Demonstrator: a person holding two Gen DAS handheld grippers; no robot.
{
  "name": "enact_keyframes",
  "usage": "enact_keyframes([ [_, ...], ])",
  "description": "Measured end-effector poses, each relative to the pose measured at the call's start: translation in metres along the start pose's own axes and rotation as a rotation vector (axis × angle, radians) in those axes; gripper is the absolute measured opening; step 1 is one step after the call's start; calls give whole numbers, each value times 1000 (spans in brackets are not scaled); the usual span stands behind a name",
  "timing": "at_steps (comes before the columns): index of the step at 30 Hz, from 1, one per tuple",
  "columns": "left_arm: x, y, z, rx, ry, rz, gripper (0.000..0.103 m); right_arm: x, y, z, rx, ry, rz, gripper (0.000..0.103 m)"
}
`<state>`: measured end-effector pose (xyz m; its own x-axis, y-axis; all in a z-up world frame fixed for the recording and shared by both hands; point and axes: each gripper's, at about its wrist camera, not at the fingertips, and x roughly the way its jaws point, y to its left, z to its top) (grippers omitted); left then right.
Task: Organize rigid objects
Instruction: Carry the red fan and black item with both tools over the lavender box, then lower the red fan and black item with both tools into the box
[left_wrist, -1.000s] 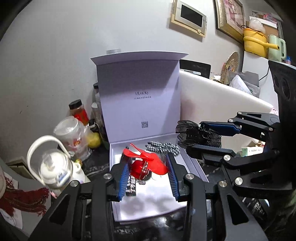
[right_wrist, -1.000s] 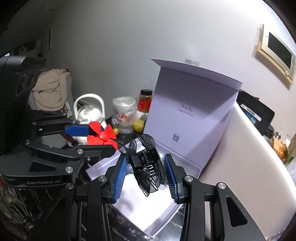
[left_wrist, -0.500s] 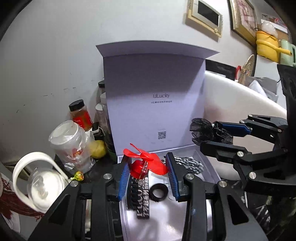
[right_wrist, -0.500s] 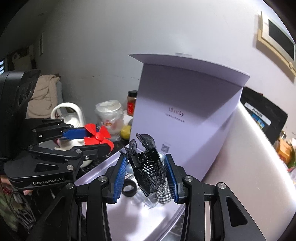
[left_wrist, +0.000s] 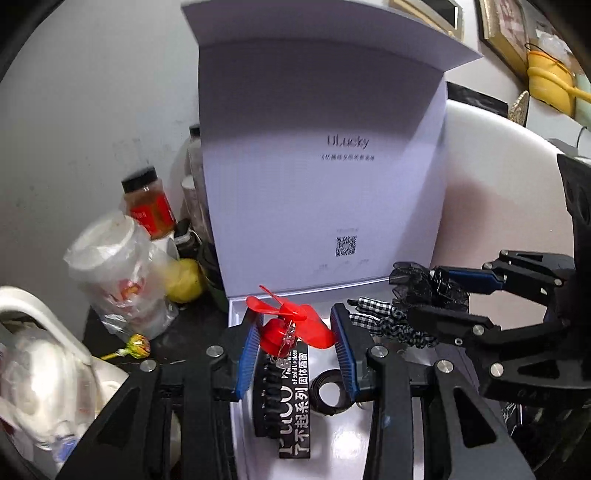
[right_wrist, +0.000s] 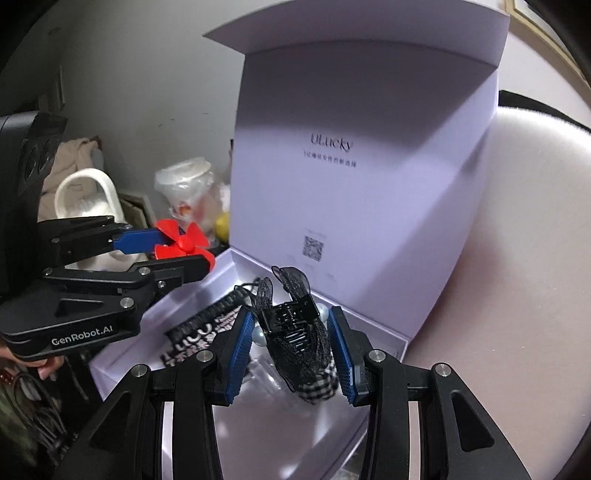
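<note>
My left gripper (left_wrist: 295, 312) is shut on a small red fan (left_wrist: 291, 326), just above the near left part of an open white box (left_wrist: 236, 306). Its lid (left_wrist: 321, 166) stands upright behind. My right gripper (right_wrist: 290, 314) is shut on a black mesh bow hair clip (right_wrist: 295, 332) with pearls, over the box's right side. Inside the box lie a black strip with white lettering (left_wrist: 295, 406), a black ring (left_wrist: 328, 395), a black comb clip (left_wrist: 269, 402) and a checked fabric piece (left_wrist: 384, 321). Each gripper also shows in the other view: right gripper (left_wrist: 424, 295), left gripper (right_wrist: 183, 251).
Left of the box stand a bagged paper cup (left_wrist: 118, 266), a red-labelled jar (left_wrist: 147, 206), a lemon (left_wrist: 184, 275) and a lollipop (left_wrist: 136, 345). A white teapot handle (left_wrist: 37, 314) curves at far left. A white rounded surface (left_wrist: 498, 177) borders the box's right side.
Both grippers have moved forward and down toward the box, which now fills more of each view. Both still grip the same objects, the fan and the clip.
</note>
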<state>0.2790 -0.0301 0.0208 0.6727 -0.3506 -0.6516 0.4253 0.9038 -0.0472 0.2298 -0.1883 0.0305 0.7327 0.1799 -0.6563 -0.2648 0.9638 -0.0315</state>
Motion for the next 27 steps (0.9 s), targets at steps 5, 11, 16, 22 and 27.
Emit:
enact_keyframes([
  [5, 16, -1, -5, 26, 47, 15, 38, 14, -2, -4, 7, 42, -10, 40],
  [11, 27, -2, -10, 46, 77, 64, 38, 28, -2, -9, 17, 81, -11, 40],
  [16, 37, -4, -12, 74, 94, 98, 38, 37, -5, -11, 18, 89, -18, 40],
  [22, 50, -3, -8, 66, 119, 88, 38, 35, -4, -13, 5, 89, -32, 40],
  [27, 60, -5, -9, 73, 157, 78, 38, 37, 2, -13, -19, 99, -51, 40],
])
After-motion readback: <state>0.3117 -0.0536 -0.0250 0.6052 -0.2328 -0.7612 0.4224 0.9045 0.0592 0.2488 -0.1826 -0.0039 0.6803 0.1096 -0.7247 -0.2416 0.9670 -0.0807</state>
